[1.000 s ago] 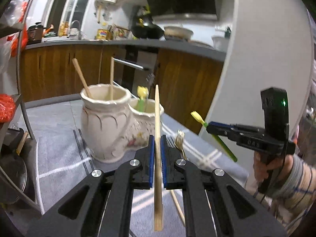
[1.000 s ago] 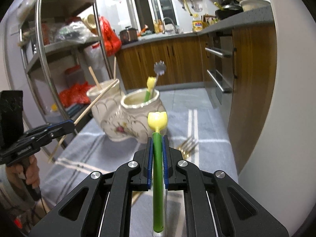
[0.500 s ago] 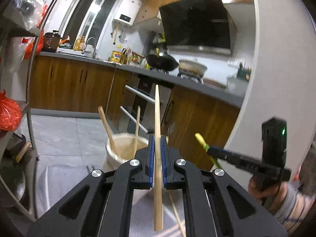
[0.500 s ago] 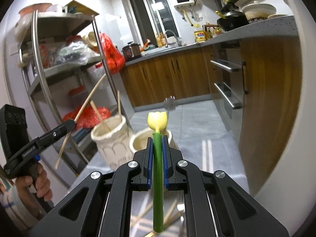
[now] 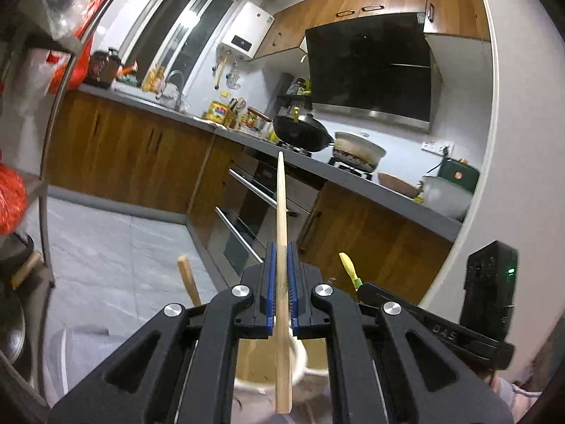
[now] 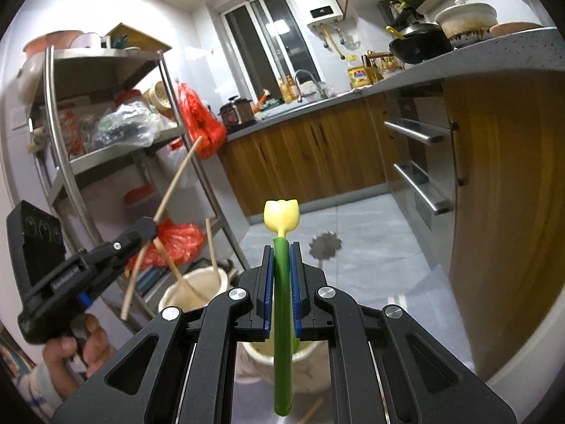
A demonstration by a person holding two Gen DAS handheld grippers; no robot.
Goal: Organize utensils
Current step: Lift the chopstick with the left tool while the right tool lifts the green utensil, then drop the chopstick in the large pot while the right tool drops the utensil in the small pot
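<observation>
Jaws on both grippers are pinched tight on utensils, each held above the two cream ceramic pots on the bench. Behind them runs a kitchen counter (image 5: 370, 190) with wooden cabinet fronts, carrying a black wok (image 5: 303, 134) and a white casserole (image 5: 356, 148), and a metal shelf rack (image 6: 106, 134) stands at the left of the right wrist view, loaded with bags.

Of the pots, the taller pot (image 6: 192, 288) sits on the left in the right wrist view and already holds two wooden sticks leaning against its rim; the shorter pot (image 6: 303, 371) is just beside it, mostly hidden behind the right gripper's fingers, with a serrated metal utensil head (image 6: 325, 247) rising above it.

The left gripper (image 5: 281, 296) clamps a long wooden chopstick (image 5: 281, 233) near its middle, the thin end pointing up and away, the thick end hanging over the open mouth of a pot. The right gripper (image 6: 281, 293) clamps the green handle of a utensil with a yellow tulip-shaped tip (image 6: 281, 215), which stands upright above the shorter pot. A hand (image 6: 74, 346) grips the left gripper's handle.
</observation>
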